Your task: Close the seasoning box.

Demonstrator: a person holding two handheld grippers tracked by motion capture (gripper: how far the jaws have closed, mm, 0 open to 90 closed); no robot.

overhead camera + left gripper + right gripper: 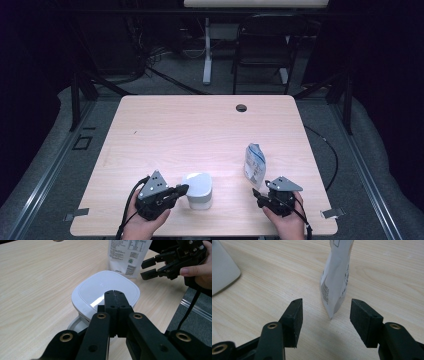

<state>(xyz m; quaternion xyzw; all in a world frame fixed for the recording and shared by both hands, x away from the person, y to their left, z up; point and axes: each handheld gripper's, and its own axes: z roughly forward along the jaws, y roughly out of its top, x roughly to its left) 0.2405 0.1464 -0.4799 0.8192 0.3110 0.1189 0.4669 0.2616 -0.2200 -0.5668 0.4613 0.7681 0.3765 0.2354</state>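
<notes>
A white square container with a rounded lid [198, 189] [100, 288] sits near the table's front edge. My left gripper [184, 189] [115, 293] is shut with nothing between its jaws, and its tips hover just over the near edge of the lid. A white and blue pouch [254, 164] [335, 282] stands upright to the right of the container. My right gripper [256, 193] [325, 308] is open, low over the table, its jaws on either side of the pouch's near bottom corner without touching it. The left gripper view also shows the pouch [127, 255] and the right gripper [149, 268].
The light wooden table [190, 130] has a round cable hole [241, 107] near its far edge. A dark chair [267, 45] and a white desk leg [207, 50] stand beyond the table. Grey floor with metal rails surrounds it.
</notes>
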